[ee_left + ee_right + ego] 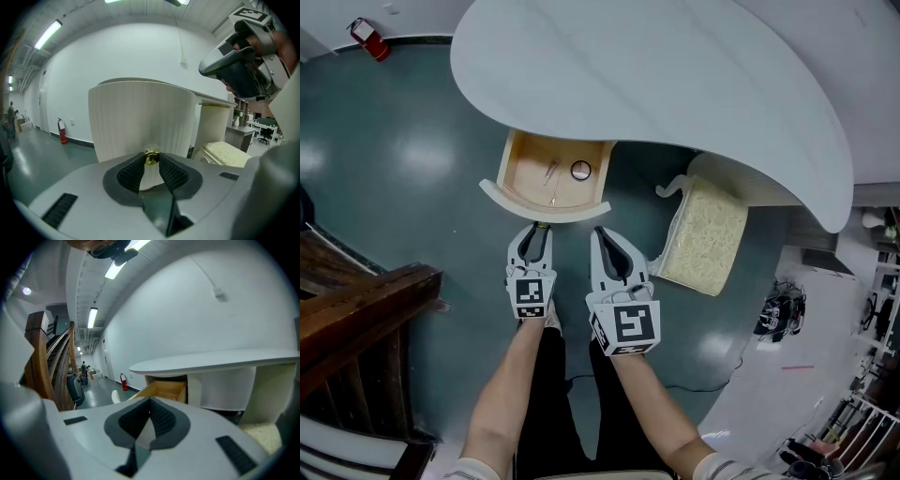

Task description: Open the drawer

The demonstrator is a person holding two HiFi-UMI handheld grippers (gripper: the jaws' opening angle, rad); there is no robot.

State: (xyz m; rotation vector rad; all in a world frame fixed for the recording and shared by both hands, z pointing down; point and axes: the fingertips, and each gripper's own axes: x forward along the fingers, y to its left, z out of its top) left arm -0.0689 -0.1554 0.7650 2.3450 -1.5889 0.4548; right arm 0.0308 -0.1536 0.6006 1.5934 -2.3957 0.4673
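Observation:
The drawer [525, 178] stands pulled out from under the white curved table [675, 75], its wooden inside in view and its curved white front [546, 213] toward me. My left gripper [539, 228] is at the middle of that front. In the left gripper view its ribbed pads are shut on the small gold knob [151, 157] of the ribbed drawer front [140, 117]. My right gripper [600, 232] hovers just right of it, off the drawer, with its jaws together and nothing between them [150, 403]. The right gripper view shows the drawer [164, 391] from the side.
A round object [580, 170] and a thin stick-like item [551, 174] lie in the drawer. A cream cushioned stool [705, 234] stands right of the drawer. A wooden stair rail [356, 309] is at the left, and a red fire extinguisher [367, 37] at the far left.

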